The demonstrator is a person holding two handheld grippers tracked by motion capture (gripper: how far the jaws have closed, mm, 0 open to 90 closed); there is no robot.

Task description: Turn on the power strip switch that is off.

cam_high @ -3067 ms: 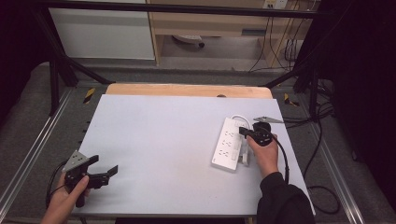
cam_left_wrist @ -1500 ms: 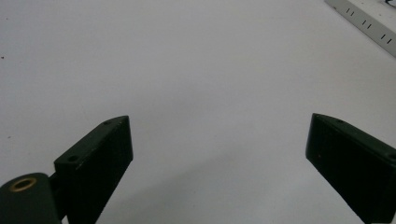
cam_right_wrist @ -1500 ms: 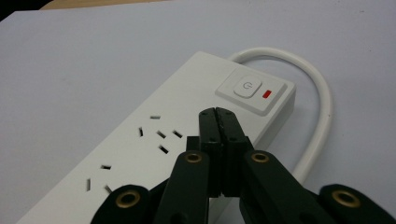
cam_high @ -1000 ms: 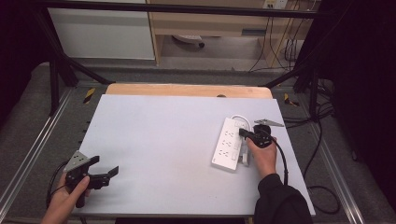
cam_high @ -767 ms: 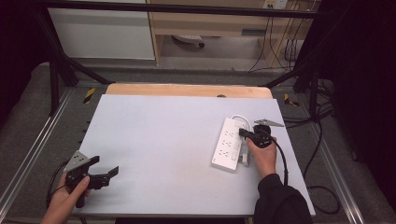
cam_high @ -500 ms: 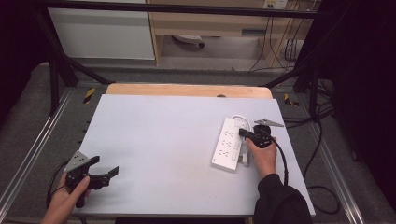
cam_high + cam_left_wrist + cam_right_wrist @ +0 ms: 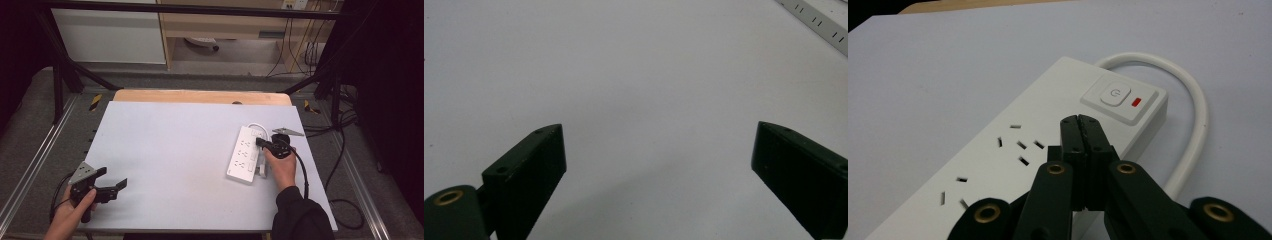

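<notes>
A pale table (image 7: 165, 150) was seen, a power strip (image 7: 244, 154) at centre right. The right gripper (image 7: 1082, 123), jaws pressed together and empty, was poised beside the switch (image 7: 1115, 95); a straight, light press was judged best. The left gripper (image 7: 114, 186) was held wide open, empty.

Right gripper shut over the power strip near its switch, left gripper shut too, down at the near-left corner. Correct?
Not quite. The left gripper is open: the left gripper view shows its jaws wide apart over bare table. The rest holds: the right gripper is shut over the power strip near its switch.
</notes>
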